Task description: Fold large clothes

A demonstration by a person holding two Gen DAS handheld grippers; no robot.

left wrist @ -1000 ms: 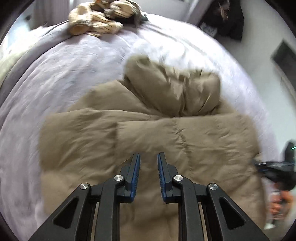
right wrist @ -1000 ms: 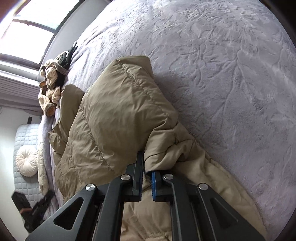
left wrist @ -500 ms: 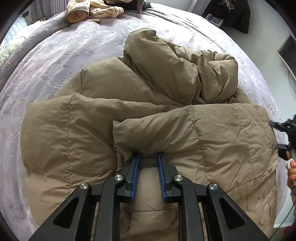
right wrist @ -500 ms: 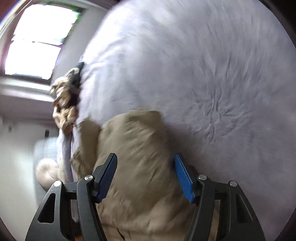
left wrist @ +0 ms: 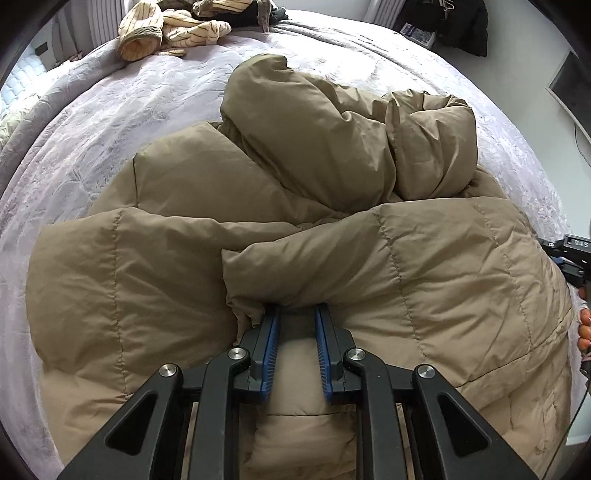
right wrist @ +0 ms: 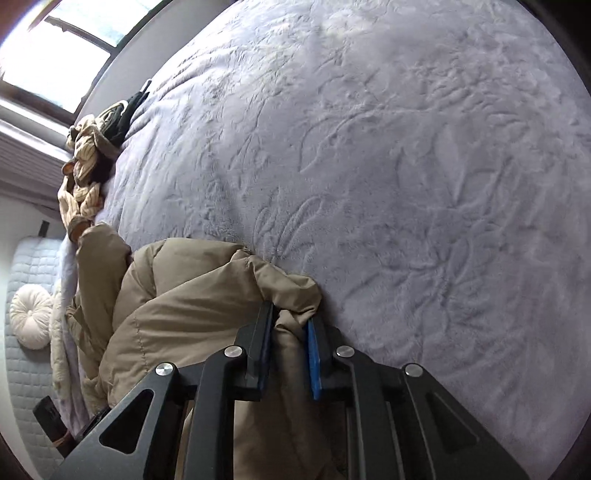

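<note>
A large tan quilted puffer jacket [left wrist: 295,229] lay spread across the middle and lower part of the left wrist view, on a pale lilac embossed bedspread [left wrist: 122,122] that covered the bed. Its padded hood and collar bunched up in the upper centre, and a folded-over panel crossed the middle from the right.

The left gripper [left wrist: 296,321] sat at the lower centre of that view, its blue-lined jaws narrowed with the folded panel's edge over their tips; whether the pads pinched the fabric could not be told.

In the right wrist view the jacket [right wrist: 192,314] filled the lower left. The right gripper [right wrist: 289,325] had just been closing its jaws, and a bunched fold of the tan fabric was clamped between them at the lower centre. The bedspread [right wrist: 406,184] filled the rest of the frame to the right and above.

At the right edge of the left wrist view, part of the right gripper's black body [left wrist: 574,254] and a person's fingertips [left wrist: 584,328] showed.

A heap of cream striped knitted clothes [left wrist: 173,29] lay on the bedspread at the upper left. In the right wrist view a round white tufted cushion [right wrist: 31,321] rested at the far left on a quilted white surface.
</note>
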